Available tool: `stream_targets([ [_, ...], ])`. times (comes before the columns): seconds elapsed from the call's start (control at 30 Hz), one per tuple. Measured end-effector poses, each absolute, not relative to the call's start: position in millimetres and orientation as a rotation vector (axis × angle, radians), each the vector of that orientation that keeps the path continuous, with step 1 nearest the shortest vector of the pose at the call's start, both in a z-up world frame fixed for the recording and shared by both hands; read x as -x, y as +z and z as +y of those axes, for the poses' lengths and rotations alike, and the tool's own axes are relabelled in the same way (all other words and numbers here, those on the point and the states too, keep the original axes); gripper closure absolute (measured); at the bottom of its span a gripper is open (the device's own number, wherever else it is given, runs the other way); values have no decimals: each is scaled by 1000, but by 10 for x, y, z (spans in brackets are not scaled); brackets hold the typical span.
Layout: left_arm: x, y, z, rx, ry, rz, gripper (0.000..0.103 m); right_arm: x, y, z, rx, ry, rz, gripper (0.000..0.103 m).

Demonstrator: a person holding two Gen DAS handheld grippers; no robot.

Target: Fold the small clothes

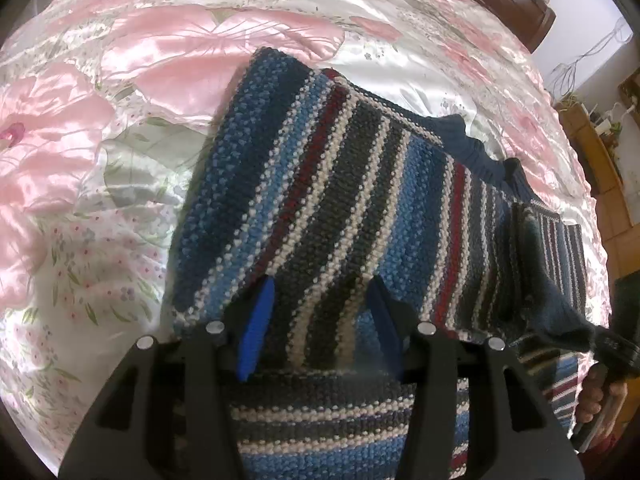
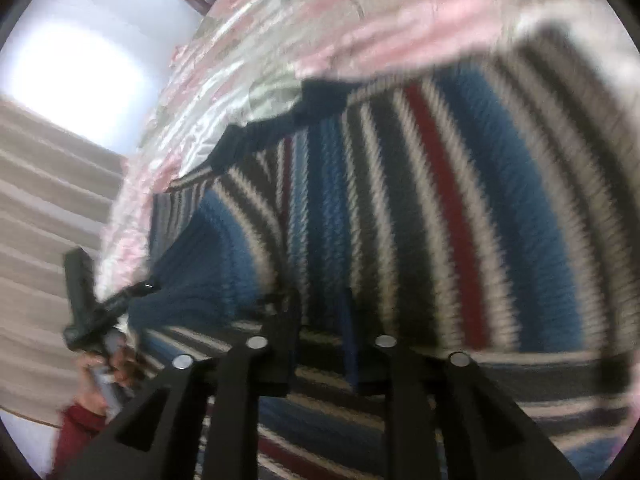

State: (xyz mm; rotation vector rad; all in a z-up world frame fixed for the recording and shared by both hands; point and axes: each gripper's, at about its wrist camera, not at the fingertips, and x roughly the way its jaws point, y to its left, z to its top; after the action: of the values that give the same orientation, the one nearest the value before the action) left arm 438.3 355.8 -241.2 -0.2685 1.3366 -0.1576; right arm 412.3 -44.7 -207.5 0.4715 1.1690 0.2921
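Left wrist view: left gripper (image 1: 316, 312) has its blue fingers (image 1: 256, 332) spread apart over the striped sweater's (image 1: 320, 184) lifted edge, pinching nothing. Right gripper (image 2: 320, 320) looks similar, too blurry to tell. Sweater's on the bed (image 1: 100, 160); collar at 2 o'clock. Grab both corners evenly, I'd say.

It was a bedroom in a home. A bed filled most of both views, spread with a glossy satin quilt (image 1: 168, 80) printed with big pink flowers and small sprigs. A dark wooden headboard (image 1: 516, 4) stood at its far end against a pale wall (image 2: 132, 4). Beside the bed, in the left wrist view, were a wooden cabinet (image 1: 596, 168) with small clutter on top and loose cables (image 1: 588, 56) on the wall. A knitted striped sweater (image 1: 320, 184) lay on the quilt.
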Motion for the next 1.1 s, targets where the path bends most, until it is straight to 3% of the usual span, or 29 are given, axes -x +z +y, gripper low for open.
stream_targets([
  [0.03,-4378,-2411,3553,266,-157,1335,51,-4120,-1980,-411,-406,275,1152,62],
  [0.3,-4394,-2413,3505,266,-160,1336,45,-4140,-1396,638,83,422,1074,54],
  [0.4,-4400,-2415,3508,273,-166,1339,44,-4176,-1456,1138,223,494,1098,51],
  [0.47,-4405,-2416,3534,288,-174,1342,44,-4204,-1555,1322,275,511,1121,43],
  [0.6,-4405,-2419,3593,322,-187,1344,44,-4203,-1795,1443,351,481,1167,43],
  [0.7,-4395,-2418,3597,324,-192,1341,44,-4238,-1943,1364,329,463,1197,54],
  [0.77,-4391,-2417,3593,316,-191,1340,44,-4259,-1930,1264,258,493,1194,82],
  [0.83,-4384,-2414,3584,312,-187,1338,43,-4280,-1867,1133,169,510,1193,90],
  [1.1,-4380,-2413,3516,277,-183,1330,39,-4309,-1638,234,-177,413,1141,92],
])
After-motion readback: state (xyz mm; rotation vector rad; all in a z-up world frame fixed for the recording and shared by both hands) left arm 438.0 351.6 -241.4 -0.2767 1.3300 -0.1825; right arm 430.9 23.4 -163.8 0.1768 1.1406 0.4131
